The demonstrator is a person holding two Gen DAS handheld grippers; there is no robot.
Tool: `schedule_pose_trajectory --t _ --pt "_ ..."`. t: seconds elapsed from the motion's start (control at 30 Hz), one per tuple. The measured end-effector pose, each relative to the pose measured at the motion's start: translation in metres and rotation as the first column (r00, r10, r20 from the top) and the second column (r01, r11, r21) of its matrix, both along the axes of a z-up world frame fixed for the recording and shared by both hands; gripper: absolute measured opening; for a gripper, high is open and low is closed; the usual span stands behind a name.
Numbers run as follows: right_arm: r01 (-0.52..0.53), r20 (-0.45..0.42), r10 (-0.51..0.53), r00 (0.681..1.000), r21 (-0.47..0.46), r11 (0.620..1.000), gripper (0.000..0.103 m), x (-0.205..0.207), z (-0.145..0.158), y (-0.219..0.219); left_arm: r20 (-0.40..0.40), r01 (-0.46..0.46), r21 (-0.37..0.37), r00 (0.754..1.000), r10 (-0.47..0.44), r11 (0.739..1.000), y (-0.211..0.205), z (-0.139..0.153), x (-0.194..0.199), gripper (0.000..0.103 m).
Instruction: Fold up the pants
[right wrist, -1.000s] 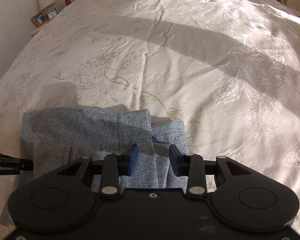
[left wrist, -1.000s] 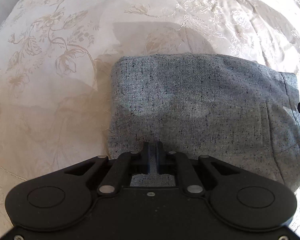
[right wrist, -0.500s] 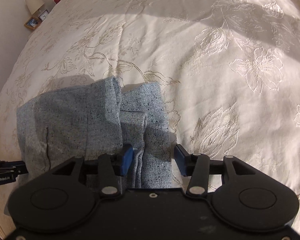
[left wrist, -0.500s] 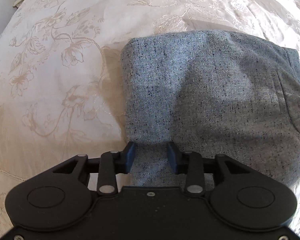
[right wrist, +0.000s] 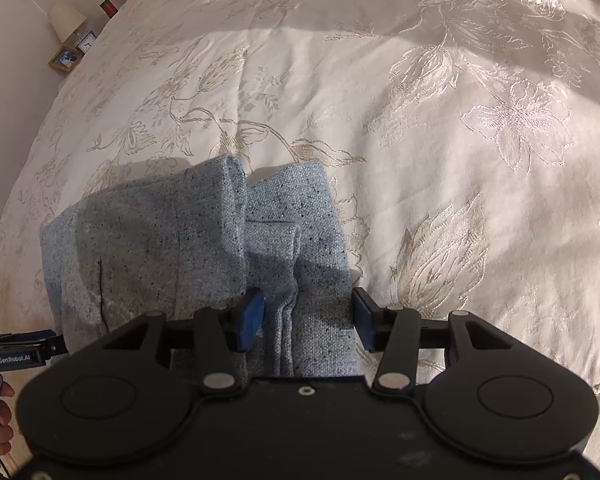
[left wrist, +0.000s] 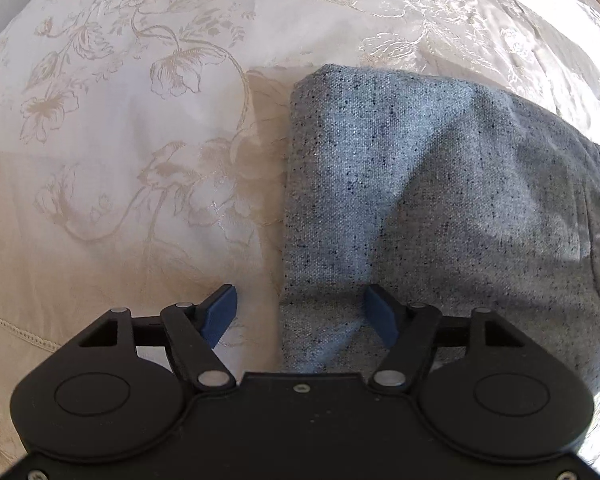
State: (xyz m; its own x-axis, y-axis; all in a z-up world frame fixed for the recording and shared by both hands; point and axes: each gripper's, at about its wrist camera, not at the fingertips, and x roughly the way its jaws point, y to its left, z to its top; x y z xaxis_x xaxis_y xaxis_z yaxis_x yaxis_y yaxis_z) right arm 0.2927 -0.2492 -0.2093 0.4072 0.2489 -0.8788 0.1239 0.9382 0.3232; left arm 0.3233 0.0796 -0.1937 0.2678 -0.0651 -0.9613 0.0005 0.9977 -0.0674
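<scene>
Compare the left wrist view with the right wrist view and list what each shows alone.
Only the left wrist view shows the smooth folded edge of the speckled grey-blue woven pants and the left gripper, jaws open.

Only the right wrist view shows the pants' layered hem ends, the small cream lamp, the wooden picture frame and the right gripper, jaws open.

Both show the pants lying on the cream floral embroidered bedspread.
</scene>
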Motion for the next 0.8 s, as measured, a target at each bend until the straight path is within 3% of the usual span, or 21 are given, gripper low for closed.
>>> schedule_pose_trajectory --t 0.03,0.07,0.13,0.17,0.27,0.57,0.8 --pt "-0.004 0.007 0.004 1.000 -0.003 1.000 0.048 -0.001 0.001 0.001 -0.008 -0.013 -0.051 1.000 0.013 0.999 0.001 0.002 0.002 0.040" --pt "-0.009 0.014 0.009 1.000 -0.004 1.000 0.042 -0.003 0.002 0.003 -0.018 -0.021 -0.103 1.000 0.019 0.994 0.002 0.004 0.003 0.031" --pt "-0.008 0.028 0.008 1.000 -0.004 1.000 0.030 -0.007 0.007 0.006 -0.013 -0.036 -0.060 0.999 0.035 0.998 -0.003 0.013 0.004 0.013" --pt "-0.007 0.037 0.007 0.999 -0.005 1.000 0.020 -0.008 0.010 0.007 0.003 -0.020 -0.033 1.000 0.020 0.999 -0.009 0.018 0.002 0.011" --pt "0.000 0.057 0.001 0.998 -0.003 1.000 0.015 -0.011 0.021 0.009 0.042 0.007 0.035 0.999 -0.008 0.999 -0.023 0.034 -0.003 0.009" --pt "0.012 0.086 -0.013 0.996 0.009 1.000 0.012 -0.018 0.045 0.007 0.107 -0.018 0.074 0.994 0.010 0.997 -0.036 0.069 -0.011 0.008" --pt "0.026 0.107 -0.028 0.994 0.022 0.999 0.011 -0.023 0.056 0.007 0.139 -0.049 0.063 0.989 0.040 0.997 -0.039 0.081 -0.020 0.008"
